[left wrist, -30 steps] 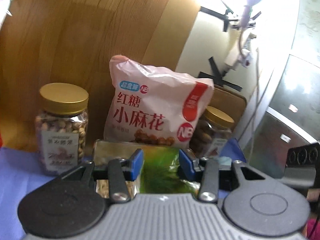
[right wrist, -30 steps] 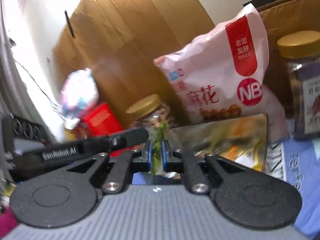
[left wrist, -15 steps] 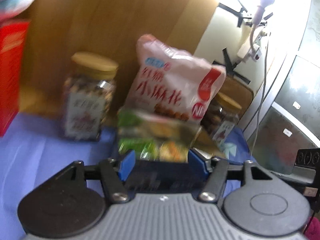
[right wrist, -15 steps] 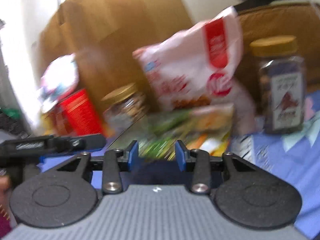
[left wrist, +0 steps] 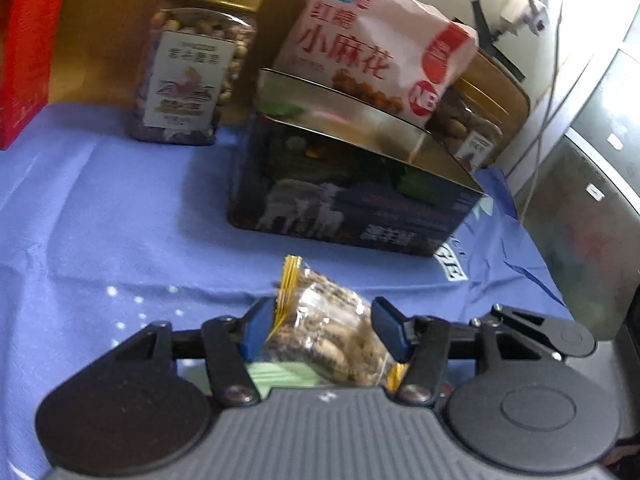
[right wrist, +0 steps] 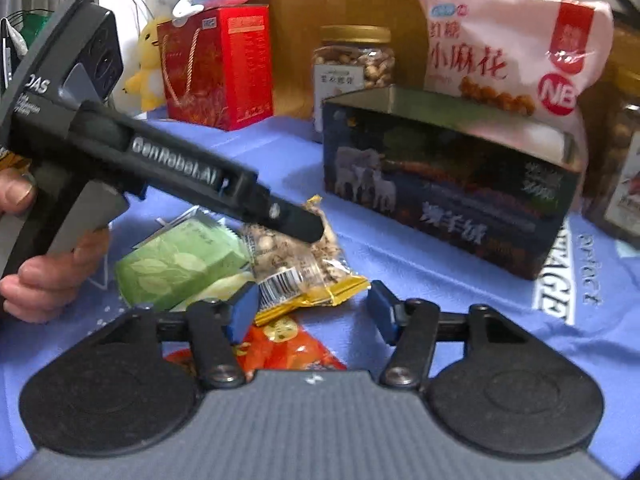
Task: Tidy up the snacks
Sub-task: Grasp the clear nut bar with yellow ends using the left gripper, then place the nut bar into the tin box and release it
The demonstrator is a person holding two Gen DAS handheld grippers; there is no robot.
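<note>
On the blue cloth [right wrist: 400, 264], left to right as my right camera sees it: a hand [right wrist: 48, 268] holds my left gripper [left wrist: 324, 328], reaching in over a small heap of loose packs. The green pack [right wrist: 176, 260] lies leftmost, the clear nut pack [right wrist: 296, 264] is beside and partly on it, and a red pack [right wrist: 288, 344] sits nearest, under my right gripper [right wrist: 312, 312]. Beyond them stands the open tin [right wrist: 448, 188], with a red box [right wrist: 216, 64], a nut jar [right wrist: 352, 60] and a pink bag [right wrist: 508, 44] along the back.

My left jaws have just been closing and now bracket the nut pack. In my left camera the pads sit just off its sides, so I read them as not yet pressing. My right jaws have just been opening and stand apart above the yellow sealed end of the same pack, holding nothing.

The step in hand, as I judge it, is lifting the nut pack for the tin. To do it well, I should let one gripper take it. I would close the left squarely on the bulging middle rather than the slick seal, and keep the right clear. I would lift straight so that the green pack underneath is not dragged along. The film may slip or crackle out of a shallow pinch.
</note>
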